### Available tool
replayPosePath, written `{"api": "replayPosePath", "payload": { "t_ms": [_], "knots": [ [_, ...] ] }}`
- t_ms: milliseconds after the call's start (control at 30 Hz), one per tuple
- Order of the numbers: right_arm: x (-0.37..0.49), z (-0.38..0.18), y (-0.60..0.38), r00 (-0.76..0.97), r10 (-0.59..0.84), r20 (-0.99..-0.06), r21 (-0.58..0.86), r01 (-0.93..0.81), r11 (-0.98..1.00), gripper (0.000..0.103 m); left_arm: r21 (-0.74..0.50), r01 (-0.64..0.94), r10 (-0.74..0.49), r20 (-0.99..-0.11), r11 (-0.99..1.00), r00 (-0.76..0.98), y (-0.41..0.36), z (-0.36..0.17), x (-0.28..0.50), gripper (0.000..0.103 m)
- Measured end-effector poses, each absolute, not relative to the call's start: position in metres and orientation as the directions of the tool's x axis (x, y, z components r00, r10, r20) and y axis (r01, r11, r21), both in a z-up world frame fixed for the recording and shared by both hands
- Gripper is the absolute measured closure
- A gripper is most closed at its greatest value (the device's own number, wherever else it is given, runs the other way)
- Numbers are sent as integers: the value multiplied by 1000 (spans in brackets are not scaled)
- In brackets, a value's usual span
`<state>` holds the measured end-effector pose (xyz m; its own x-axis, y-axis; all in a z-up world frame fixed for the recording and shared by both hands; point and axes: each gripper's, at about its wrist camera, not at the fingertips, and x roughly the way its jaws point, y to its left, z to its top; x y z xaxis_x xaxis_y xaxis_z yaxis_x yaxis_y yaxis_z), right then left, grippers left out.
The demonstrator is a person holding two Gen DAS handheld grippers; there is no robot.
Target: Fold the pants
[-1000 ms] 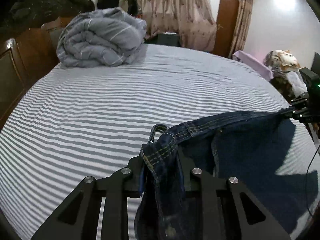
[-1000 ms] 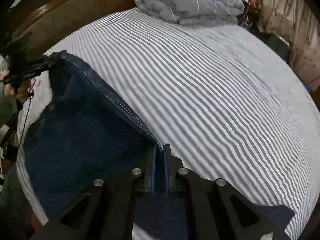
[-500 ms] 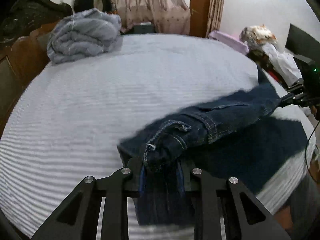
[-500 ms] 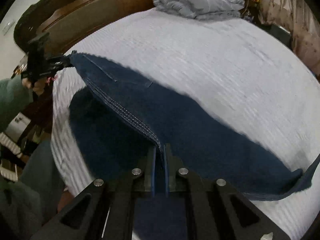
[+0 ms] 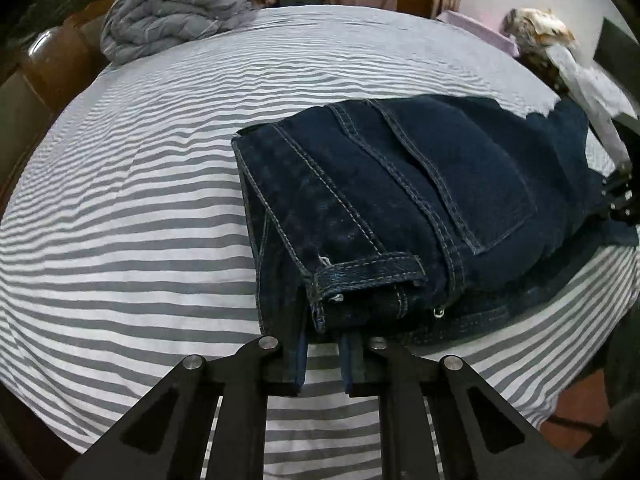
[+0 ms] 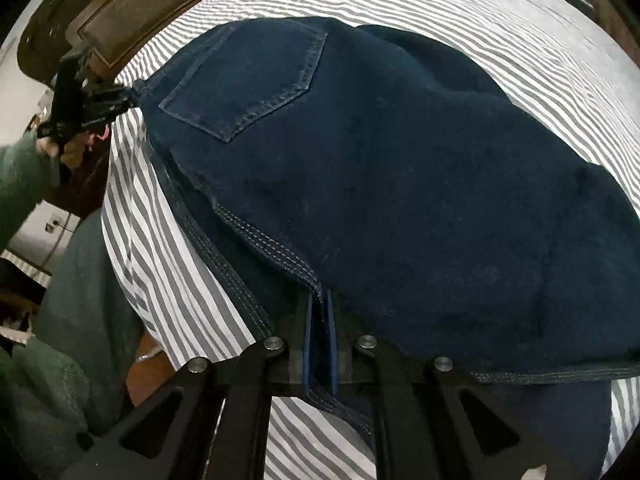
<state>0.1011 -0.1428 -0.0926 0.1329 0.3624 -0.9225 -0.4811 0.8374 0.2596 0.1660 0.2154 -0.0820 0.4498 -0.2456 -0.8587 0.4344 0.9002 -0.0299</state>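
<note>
My left tongs (image 5: pixel 323 354) stand a little parted at the waistband corner of the dark blue denim pants (image 5: pixel 400 200); whether the fingers still pinch that corner I cannot tell. My right tongs (image 6: pixel 319 322) are clenched on a stitched seam edge of the same pants. The pants lie doubled over on the grey-and-white striped bed sheet (image 5: pixel 140 208), back pocket up, toward three o'clock in my left view. A rolled grey quilt (image 5: pixel 176 4) sits at eleven o'clock, well apart.

Dark blue denim pants (image 5: pixel 404 200) lie folded double, back pocket up.
</note>
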Motion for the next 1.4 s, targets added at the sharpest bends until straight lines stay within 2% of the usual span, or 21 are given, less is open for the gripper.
{"api": "replayPosePath", "payload": {
  "t_ms": [133, 333, 533, 633, 667, 700, 767, 867, 933, 1067, 1233, 1333, 1400],
  "knots": [
    [93, -85, -138, 132, 383, -914, 274, -494, 825, 95, -34, 420, -246, -852, 907, 462, 223, -79, 165, 90],
    [89, -108, -145, 131, 412, -902, 319, -440, 839, 93, -44, 348, -216, -855, 936, 471, 242, -86, 171, 90],
    [89, -118, -148, 167, 369, -914, 277, -407, 870, 89, -24, 273, -160, -859, 962, 486, 254, -87, 172, 90],
    [85, -108, -148, 186, 374, -909, 281, -392, 876, 70, 0, 280, -152, -841, 960, 520, 245, -69, 162, 88],
    [82, -101, -150, 211, 369, -905, 271, -384, 883, 56, 16, 300, -152, -835, 954, 529, 235, -60, 159, 88],
    [79, -97, -152, 227, 371, -900, 268, -381, 885, 47, 42, 306, -141, -823, 951, 550, 227, -53, 156, 88],
    [70, -83, -162, 269, 392, -880, 285, -360, 888, 48, 74, 325, -140, -797, 943, 587, 212, -40, 150, 88],
    [57, -74, -187, 306, 400, -864, 317, -287, 904, 48, -12, 417, -266, -785, 909, 559, 180, -24, 142, 84],
    [46, -68, -203, 343, 393, -853, 327, -236, 915, 48, -20, 445, -300, -765, 895, 570, 150, -16, 134, 81],
    [27, -58, -237, 409, 385, -827, 371, -117, 921, 48, -209, 505, -465, -758, 837, 457, 94, -16, 128, 77],
    [12, -60, -273, 459, 351, -816, 408, 28, 913, 47, -291, 556, -555, -732, 778, 395, 17, -25, 118, 77],
    [6, -61, -295, 488, 341, -804, 437, 96, 894, 47, -299, 580, -566, -743, 757, 356, -28, -37, 110, 77],
    [4, -60, -313, 507, 333, -795, 458, 141, 878, 47, -362, 575, -599, -744, 734, 296, -52, -46, 111, 77]
  ]
}}
